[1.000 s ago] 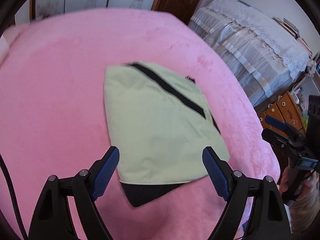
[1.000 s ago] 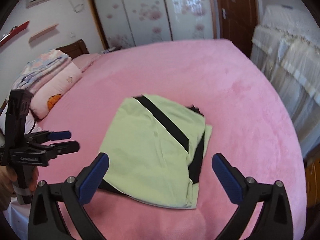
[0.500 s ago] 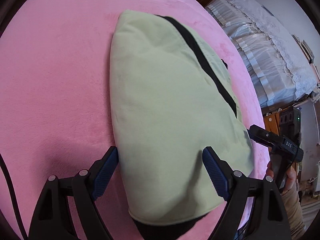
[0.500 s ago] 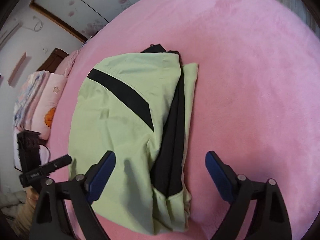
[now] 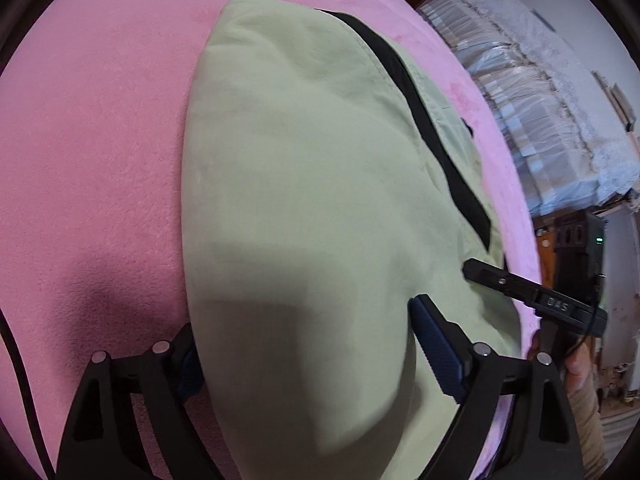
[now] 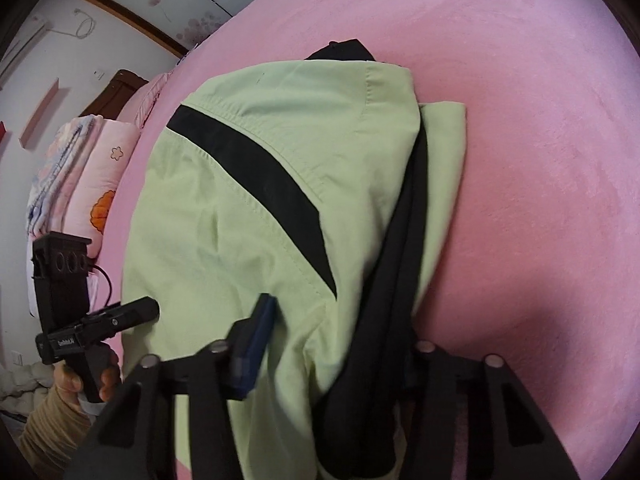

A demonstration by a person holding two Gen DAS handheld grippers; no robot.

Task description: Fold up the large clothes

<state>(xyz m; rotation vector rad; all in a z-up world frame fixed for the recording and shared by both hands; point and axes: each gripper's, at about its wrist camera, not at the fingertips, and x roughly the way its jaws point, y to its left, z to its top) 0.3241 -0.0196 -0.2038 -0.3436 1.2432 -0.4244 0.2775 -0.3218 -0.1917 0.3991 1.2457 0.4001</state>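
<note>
A folded pale green garment with a black diagonal stripe (image 5: 312, 184) lies on the pink bed; it also shows in the right wrist view (image 6: 248, 216), with black fabric layers along its right edge. My left gripper (image 5: 308, 356) is open, its jaws astride the garment's near left edge, the left pad partly hidden under the cloth. My right gripper (image 6: 340, 352) is open, its jaws astride the near right edge with the black layers between them; the right pad is hidden. Each gripper shows in the other's view: the right one (image 5: 532, 296), the left one (image 6: 104, 320).
The pink plush blanket (image 5: 100, 120) covers the whole bed. Stacked pink pillows and quilts (image 6: 80, 168) lie at the head. A covered sofa (image 5: 552, 120) stands beyond the bed's right edge. A wardrobe with flower-patterned doors (image 6: 192, 4) stands behind.
Both grippers have come down and forward onto the garment's near edge. Their jaws now straddle the cloth on either side, and the right gripper's jaws have narrowed.
</note>
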